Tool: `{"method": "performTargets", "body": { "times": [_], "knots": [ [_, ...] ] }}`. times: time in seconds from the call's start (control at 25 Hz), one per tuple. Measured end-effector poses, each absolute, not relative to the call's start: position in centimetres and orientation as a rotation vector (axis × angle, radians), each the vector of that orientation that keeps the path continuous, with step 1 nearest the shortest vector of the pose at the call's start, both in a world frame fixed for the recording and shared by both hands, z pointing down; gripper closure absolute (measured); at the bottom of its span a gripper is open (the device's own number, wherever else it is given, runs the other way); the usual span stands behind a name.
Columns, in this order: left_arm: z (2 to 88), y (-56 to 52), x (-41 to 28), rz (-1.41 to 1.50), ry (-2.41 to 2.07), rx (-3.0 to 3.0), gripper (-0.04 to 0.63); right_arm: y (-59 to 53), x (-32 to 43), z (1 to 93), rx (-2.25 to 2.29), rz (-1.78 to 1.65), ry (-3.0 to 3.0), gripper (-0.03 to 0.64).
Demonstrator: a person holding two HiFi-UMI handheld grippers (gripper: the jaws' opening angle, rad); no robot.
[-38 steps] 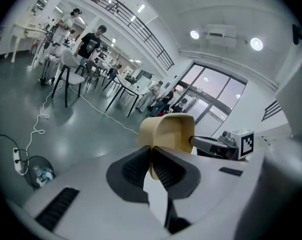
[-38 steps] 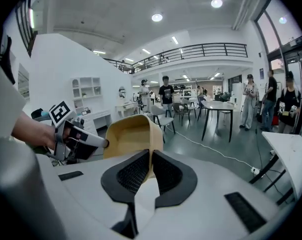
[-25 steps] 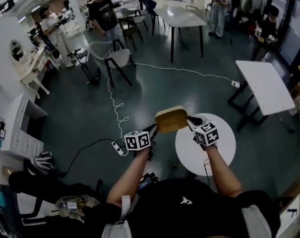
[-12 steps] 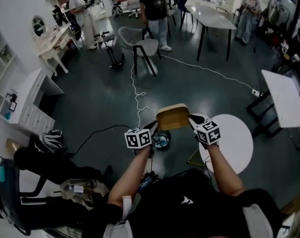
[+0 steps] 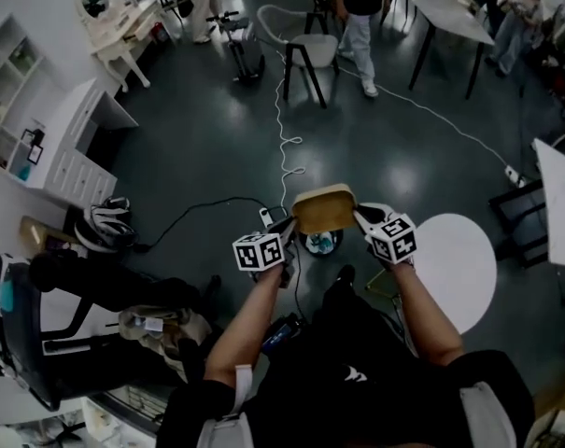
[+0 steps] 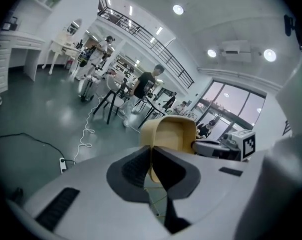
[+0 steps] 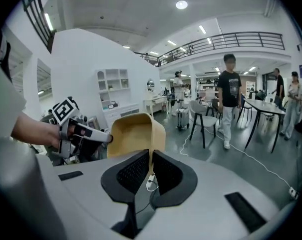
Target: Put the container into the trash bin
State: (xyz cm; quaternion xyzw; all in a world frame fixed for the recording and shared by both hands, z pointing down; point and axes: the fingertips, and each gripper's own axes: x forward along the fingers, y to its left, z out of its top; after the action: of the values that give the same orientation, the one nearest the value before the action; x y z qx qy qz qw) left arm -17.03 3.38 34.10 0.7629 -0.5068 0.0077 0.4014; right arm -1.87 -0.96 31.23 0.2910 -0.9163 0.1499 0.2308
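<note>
Fingers point(image 6: 136, 166) of the left gripper point(image 5: 290, 224) first: drawn almost together, pinching the thin left wall of the tan container point(image 5: 324, 206), with only that wall between the pads. Container held off the floor point(image 5: 189, 157), level with both grippers, spanning the gap between them. Lower part of the pinched wall hidden behind the dark pads in the left gripper view. Just below in the head view, and partly covered by the container's near edge, a small round trash bin point(image 5: 319, 243) standing on the dark floor, with something pale and bluish inside, too small to name. Straight over the bin or a little short of it: impossible to tell from above. Close by, a white cable point(image 5: 280, 110) snaking away across the floor toward a chair, its near end lost behind the container. Further right, fingers point(image 7: 165, 171) of the right gripper point(image 5: 359, 216): likewise nearly closed, clamped on the container's opposite wall, nothing else between them. Right again, a round white table point(image 5: 459, 269), its near-left edge hidden by the right forearm point(image 5: 417, 306). At the head view's right border, a second white tabletop point(image 5: 562, 203), cut off by the frame.
</note>
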Motion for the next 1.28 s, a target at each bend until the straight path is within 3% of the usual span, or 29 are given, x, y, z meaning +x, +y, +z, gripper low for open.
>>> {"method": "performTargets", "body": {
  "times": [0.84,1.28],
  "knots": [
    [52.5,-4.7,-20.4,0.261,-1.237,1.617,0.578,-9.7,-5.5,52.3,0.639,0.806,-2.28,0.565],
    [70.1,-5.6,-18.5,0.397,-1.099,1.527,0.578,-9.2,-3.2,70.5,0.801,0.936,-2.025,0.565]
  ]
}}
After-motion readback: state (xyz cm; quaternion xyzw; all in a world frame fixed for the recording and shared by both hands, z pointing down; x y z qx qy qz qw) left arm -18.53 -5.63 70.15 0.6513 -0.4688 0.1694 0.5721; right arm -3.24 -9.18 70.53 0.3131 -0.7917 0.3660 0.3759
